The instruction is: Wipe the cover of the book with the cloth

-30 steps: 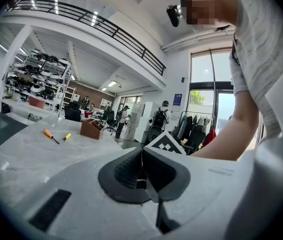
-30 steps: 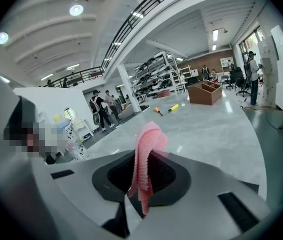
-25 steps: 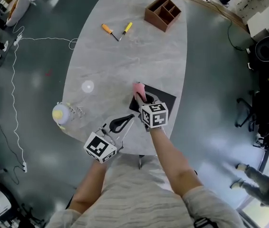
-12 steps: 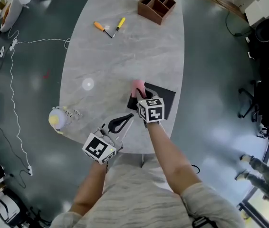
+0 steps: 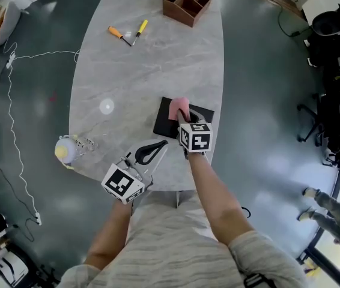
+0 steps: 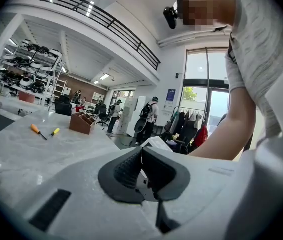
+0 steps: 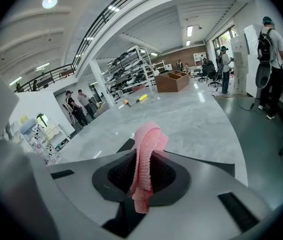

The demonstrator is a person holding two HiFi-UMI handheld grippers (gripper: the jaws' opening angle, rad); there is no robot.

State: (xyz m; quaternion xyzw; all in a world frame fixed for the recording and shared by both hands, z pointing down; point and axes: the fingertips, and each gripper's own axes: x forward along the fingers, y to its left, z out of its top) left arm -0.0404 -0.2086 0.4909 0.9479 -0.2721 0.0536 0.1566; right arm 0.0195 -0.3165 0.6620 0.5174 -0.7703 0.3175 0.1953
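- Grey marble-look tabletop [image 5: 152, 59] you've got: a long oval with rounded ends, smooth and slightly glossy, with dark floor all round it.
- Your right claw [image 7: 144, 171] is clamped on the cloth [image 7: 147, 146], a pink waffle-knit strip that flops over above the black pads.
- From the head view, that cloth is down on the book [image 5: 165, 122]. The book is a flat matte-black rectangle close to the tabletop's right edge at your end, a bit skewed to it.
- Your left claw [image 6: 141, 159] is pressed together with nothing in it, ribbed pads touching. It's over the near edge, left of the book and apart from it.
- Plenty of bare stone beyond the book.
- At the far end sit a brown wooden organizer [image 5: 186, 2] with compartments and two screwdrivers [image 5: 117, 33], one orange-handled and one yellow.
- A yellow-capped bottle [image 5: 65, 151] stands right at the left edge.
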